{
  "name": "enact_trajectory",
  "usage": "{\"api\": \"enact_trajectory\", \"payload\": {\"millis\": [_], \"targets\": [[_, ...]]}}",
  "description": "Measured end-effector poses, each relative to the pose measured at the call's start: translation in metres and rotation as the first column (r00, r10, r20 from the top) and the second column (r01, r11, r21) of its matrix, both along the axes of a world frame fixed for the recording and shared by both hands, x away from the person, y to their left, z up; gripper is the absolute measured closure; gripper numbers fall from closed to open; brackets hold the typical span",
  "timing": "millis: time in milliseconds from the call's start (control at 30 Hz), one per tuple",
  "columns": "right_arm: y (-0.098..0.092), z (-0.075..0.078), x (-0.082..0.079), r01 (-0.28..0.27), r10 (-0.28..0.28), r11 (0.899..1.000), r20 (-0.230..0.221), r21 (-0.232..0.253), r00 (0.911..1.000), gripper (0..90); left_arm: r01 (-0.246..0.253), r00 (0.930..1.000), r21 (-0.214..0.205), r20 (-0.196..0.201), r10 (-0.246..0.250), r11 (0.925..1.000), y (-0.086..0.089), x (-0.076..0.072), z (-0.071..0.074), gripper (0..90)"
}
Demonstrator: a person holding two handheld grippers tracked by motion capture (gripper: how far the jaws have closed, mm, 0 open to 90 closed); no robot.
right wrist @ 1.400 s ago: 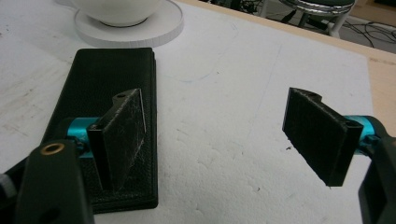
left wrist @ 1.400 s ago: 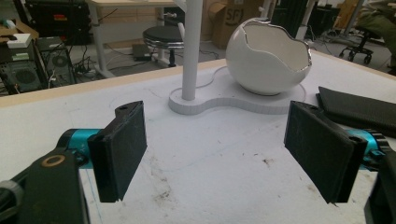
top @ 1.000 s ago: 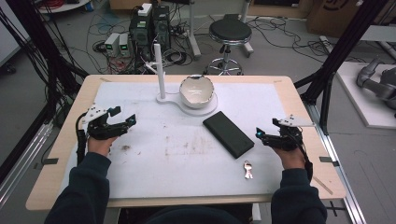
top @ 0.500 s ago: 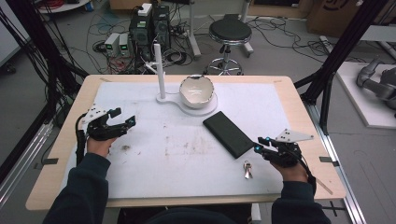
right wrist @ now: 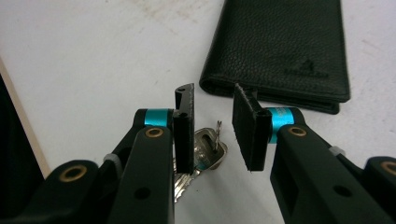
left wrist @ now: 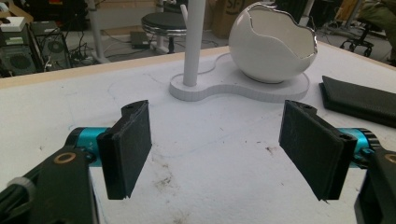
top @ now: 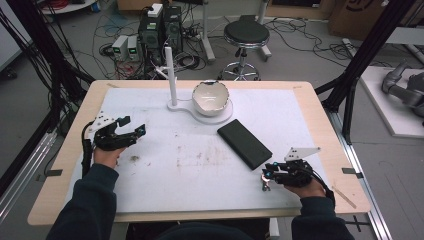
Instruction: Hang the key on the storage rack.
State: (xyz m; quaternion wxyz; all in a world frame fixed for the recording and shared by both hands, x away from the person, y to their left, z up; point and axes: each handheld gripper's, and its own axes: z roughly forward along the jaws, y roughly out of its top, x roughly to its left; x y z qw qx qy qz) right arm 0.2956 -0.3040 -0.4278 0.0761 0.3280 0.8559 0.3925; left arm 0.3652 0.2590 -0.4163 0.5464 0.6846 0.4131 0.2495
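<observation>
Item: small bunch of silver metal keys (right wrist: 201, 156), lower centre of the right gripper view, on the white table mat (top: 200, 165).
Bearing: directly beneath the right gripper (right wrist: 212, 126), key blades pointing towards the frame's bottom.
Right jaws: narrowed, not yet pinching the keys.
Left gripper (left wrist: 217, 149): jaws spread wide, empty, well apart from the keys.
Neighbour: black leather wallet (right wrist: 280, 46), just beyond.

Setting: a robotics or recording lab. Evidence: a bench (top: 320, 115) framed by black rig struts (top: 367, 52), computer towers (top: 162, 27) and tangled cables (top: 75, 55) on the far floor, a round stool (top: 246, 34), a grey robot arm (top: 402, 90) far right
</observation>
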Motion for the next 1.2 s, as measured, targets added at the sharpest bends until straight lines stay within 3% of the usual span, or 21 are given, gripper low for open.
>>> {"api": "enact_trajectory", "payload": {"millis": [67, 200, 267, 400, 533, 700, 733, 833, 900, 1067, 1200], "targets": [[0.001, -0.001, 0.000, -0.005, 0.005, 1.000, -0.010, -0.006, 0.9999, 71.0, -0.001, 1.0000, -0.001, 0.000, 0.001, 1.0000, 0.000, 0.000, 0.000, 25.2], [0.002, -0.004, 0.001, -0.015, 0.014, 0.999, -0.026, -0.038, 0.9996, 79.5, 0.001, 1.0000, 0.003, -0.005, -0.001, 1.0000, 0.000, 0.000, 0.000, 25.3], [0.002, -0.005, 0.002, -0.037, 0.035, 0.998, -0.040, -0.047, 0.9986, 88.3, 0.002, 1.0000, 0.002, -0.006, -0.002, 1.0000, 0.000, 0.000, -0.001, 25.4], [0.004, -0.004, 0.001, -0.050, 0.049, 0.997, -0.028, -0.066, 0.9984, 88.8, 0.000, 1.0000, 0.007, -0.008, 0.000, 1.0000, -0.001, 0.000, -0.001, 25.6], [0.004, -0.001, 0.001, -0.037, 0.036, 0.998, -0.012, -0.052, 0.9993, 89.5, -0.002, 0.9999, 0.007, -0.011, 0.002, 1.0000, 0.000, 0.001, -0.001, 25.6], [0.004, 0.005, 0.001, -0.033, 0.033, 0.999, 0.028, -0.021, 0.9991, 89.9, -0.001, 0.9999, 0.013, -0.016, 0.001, 0.9999, 0.000, 0.000, -0.001, 25.8], [0.005, 0.011, 0.000, -0.039, 0.037, 0.999, 0.063, 0.021, 0.9973, 90.0, -0.002, 0.9998, 0.013, -0.018, 0.002, 0.9999, 0.000, 0.000, -0.001, 25.8], [0.008, 0.017, -0.001, -0.049, 0.045, 0.998, 0.094, 0.045, 0.9946, 90.0, -0.003, 0.9998, 0.014, -0.019, 0.004, 0.9999, 0.000, 0.000, -0.001, 25.9], [0.016, 0.026, 0.000, -0.070, 0.060, 0.995, 0.143, 0.071, 0.9879, 90.0, -0.003, 0.9998, 0.016, -0.021, 0.003, 0.9999, 0.000, 0.000, -0.002, 26.0], [0.032, 0.036, 0.006, -0.115, 0.092, 0.987, 0.192, 0.115, 0.9772, 90.0, -0.010, 0.9997, 0.013, -0.024, 0.011, 0.9999, 0.002, -0.001, -0.002, 26.0], [0.048, 0.046, 0.015, -0.142, 0.112, 0.984, 0.236, 0.111, 0.9652, 90.0, -0.014, 0.9995, 0.011, -0.027, 0.014, 0.9998, 0.004, -0.001, -0.003, 26.3]]}}
